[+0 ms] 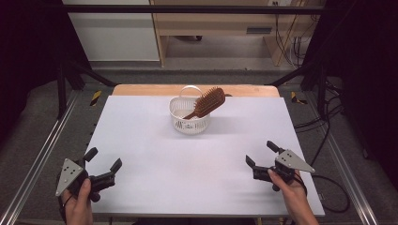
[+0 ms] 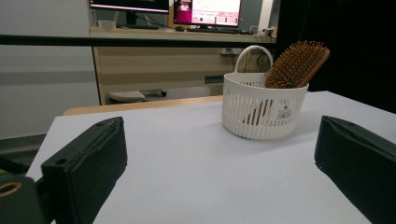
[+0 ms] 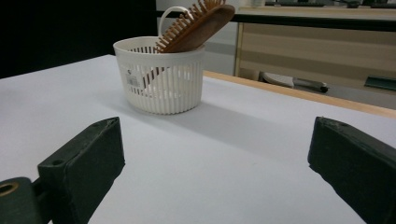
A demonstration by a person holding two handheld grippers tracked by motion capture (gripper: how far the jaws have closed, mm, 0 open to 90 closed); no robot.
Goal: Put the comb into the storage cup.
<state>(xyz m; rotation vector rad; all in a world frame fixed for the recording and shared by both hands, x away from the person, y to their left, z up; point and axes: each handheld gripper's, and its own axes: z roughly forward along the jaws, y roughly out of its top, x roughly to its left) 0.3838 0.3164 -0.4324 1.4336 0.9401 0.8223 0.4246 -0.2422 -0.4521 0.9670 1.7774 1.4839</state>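
A small white slotted basket (image 1: 188,123) with a loop handle stands on the white table top (image 1: 155,159), toward the back middle. A brown wooden hairbrush (image 1: 208,101) leans in it, handle down, head sticking out over the right rim. The basket (image 2: 261,112) and brush (image 2: 297,64) lie ahead and to the right in the left gripper view. In the right gripper view the basket (image 3: 161,81) and brush (image 3: 198,23) sit ahead to the left. My left gripper (image 1: 104,159) is open near the front left corner. My right gripper (image 1: 261,153) is open near the front right. Both hold nothing.
A wooden strip (image 1: 141,89) edges the table's far side. Metal frame rails (image 1: 35,159) run along both sides, and cables (image 1: 328,117) lie on the floor at right. A wooden desk (image 2: 154,65) with monitors (image 2: 208,11) stands beyond the table.
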